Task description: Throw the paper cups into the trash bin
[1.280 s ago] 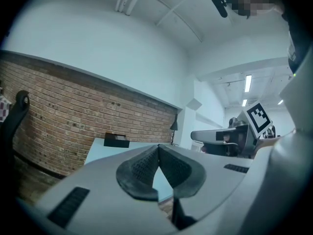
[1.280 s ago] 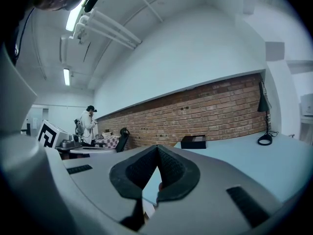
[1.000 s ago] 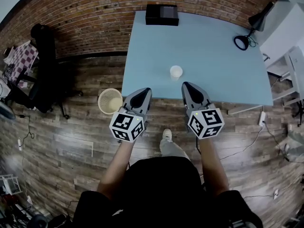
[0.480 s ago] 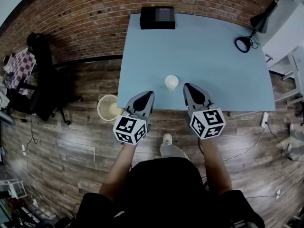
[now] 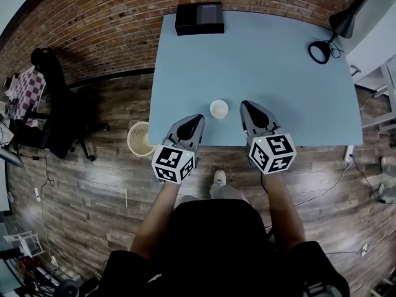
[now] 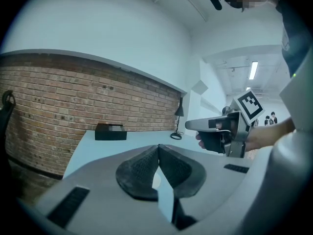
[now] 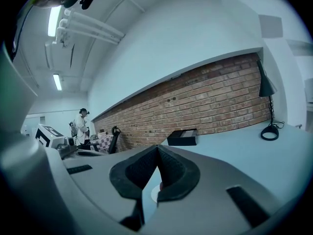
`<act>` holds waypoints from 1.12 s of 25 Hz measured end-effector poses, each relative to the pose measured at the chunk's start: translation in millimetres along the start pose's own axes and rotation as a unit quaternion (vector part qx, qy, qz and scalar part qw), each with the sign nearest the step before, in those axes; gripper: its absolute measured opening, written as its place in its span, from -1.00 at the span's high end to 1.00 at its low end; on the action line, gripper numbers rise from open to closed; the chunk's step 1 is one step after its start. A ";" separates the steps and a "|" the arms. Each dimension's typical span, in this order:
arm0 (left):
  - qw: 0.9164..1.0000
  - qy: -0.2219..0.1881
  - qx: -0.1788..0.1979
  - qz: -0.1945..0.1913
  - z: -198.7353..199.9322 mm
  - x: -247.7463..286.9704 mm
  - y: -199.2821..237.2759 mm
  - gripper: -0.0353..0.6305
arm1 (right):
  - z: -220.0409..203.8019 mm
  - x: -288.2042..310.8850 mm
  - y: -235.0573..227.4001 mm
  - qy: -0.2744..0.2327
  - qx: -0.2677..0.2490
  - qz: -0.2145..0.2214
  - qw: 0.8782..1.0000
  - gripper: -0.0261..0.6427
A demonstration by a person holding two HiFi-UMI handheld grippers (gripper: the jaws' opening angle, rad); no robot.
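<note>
A single white paper cup (image 5: 218, 109) stands upright near the front edge of the light-blue table (image 5: 278, 67). My left gripper (image 5: 197, 117) is just left of it and slightly nearer to me, its jaws shut and empty. Right of the cup is my right gripper (image 5: 245, 104), also shut with nothing held. In the left gripper view the jaw tips (image 6: 158, 146) meet, and a sliver of the cup (image 6: 155, 180) shows below them. The right gripper view shows its tips (image 7: 157, 147) touching over a sliver of the cup (image 7: 154, 194). A round mesh trash bin (image 5: 142, 139) stands on the floor left of the table.
A black box (image 5: 199, 18) sits at the table's far edge by the brick wall. A black desk lamp (image 5: 328, 39) is at the far right corner. A black chair (image 5: 52, 104) stands left on the wood floor. A person (image 7: 80, 126) is far off in the right gripper view.
I have stepped closer to the table. Both grippers moved forward from over the floor to the table's front edge, flanking the cup. Jaws stayed shut.
</note>
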State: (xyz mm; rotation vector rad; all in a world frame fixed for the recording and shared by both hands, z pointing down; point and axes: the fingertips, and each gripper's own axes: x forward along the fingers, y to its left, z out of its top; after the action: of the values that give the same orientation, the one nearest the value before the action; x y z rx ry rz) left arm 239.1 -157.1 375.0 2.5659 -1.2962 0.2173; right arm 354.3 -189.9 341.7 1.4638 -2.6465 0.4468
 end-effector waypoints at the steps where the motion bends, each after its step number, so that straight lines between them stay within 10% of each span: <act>1: 1.000 0.002 0.002 0.002 -0.6 3.0 0.7 0.87 | -0.7 3.0 -2.6 0.002 -0.001 0.001 1.000 0.91; 16: 0.994 0.058 0.039 -0.085 -34.9 43.1 12.6 0.87 | -11.0 27.5 -16.6 0.020 -0.001 -0.049 0.999 0.91; 28: 0.949 0.164 0.146 -0.226 -90.5 85.9 2.2 0.71 | -30.8 12.0 -42.4 0.021 0.042 -0.174 0.984 0.91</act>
State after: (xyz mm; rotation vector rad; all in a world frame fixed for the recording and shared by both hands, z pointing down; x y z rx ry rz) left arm 286.5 -197.6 483.0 2.8201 -0.5710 0.7522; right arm 381.4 -211.9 382.6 1.8690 -2.2956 0.5525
